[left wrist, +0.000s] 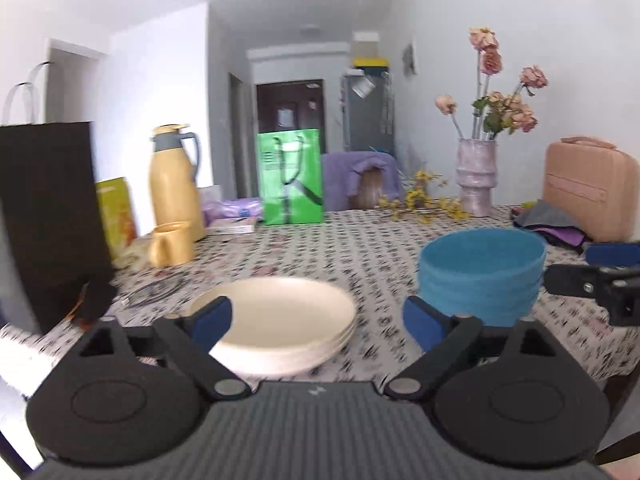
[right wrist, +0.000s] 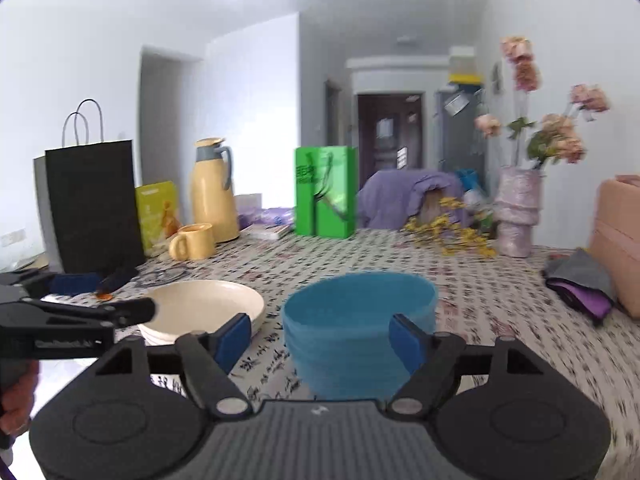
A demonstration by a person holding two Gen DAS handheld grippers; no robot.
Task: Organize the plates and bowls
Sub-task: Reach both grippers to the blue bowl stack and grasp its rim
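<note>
I hold both tools apart, gripping nothing. My left tool (left wrist: 318,322) hides the near edge of the cream plate stack (left wrist: 280,320); my right tool (right wrist: 320,338) partly covers the blue bowl stack (right wrist: 360,320) beside it on the surface (right wrist: 500,320).
</note>
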